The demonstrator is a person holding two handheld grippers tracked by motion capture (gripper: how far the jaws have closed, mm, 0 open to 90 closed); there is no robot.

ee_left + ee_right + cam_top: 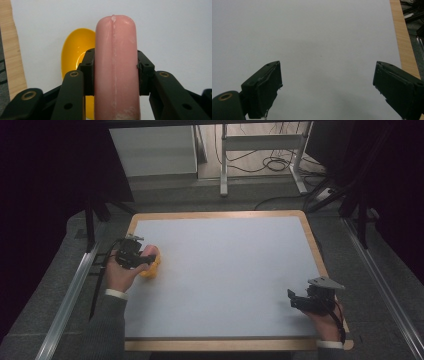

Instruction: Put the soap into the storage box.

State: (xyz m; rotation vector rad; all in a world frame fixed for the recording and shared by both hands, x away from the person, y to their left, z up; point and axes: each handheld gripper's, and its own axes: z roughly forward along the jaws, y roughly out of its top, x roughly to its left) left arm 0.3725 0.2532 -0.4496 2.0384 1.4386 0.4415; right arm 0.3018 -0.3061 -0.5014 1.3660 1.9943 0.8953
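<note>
A pink sausage stands lengthwise between the jaws of my left gripper, which is shut on it. Under it lies a yellow bowl-like piece on the white table top. In the high view my left gripper sits near the table's left edge, with the pink sausage over the yellow piece. My right gripper rests near the front right corner. Its jaws stand wide apart in the right gripper view, with nothing but bare table between them.
The white table top has a wooden rim. Metal rails run along both sides, and a desk frame with cables stands on the floor beyond the far edge.
</note>
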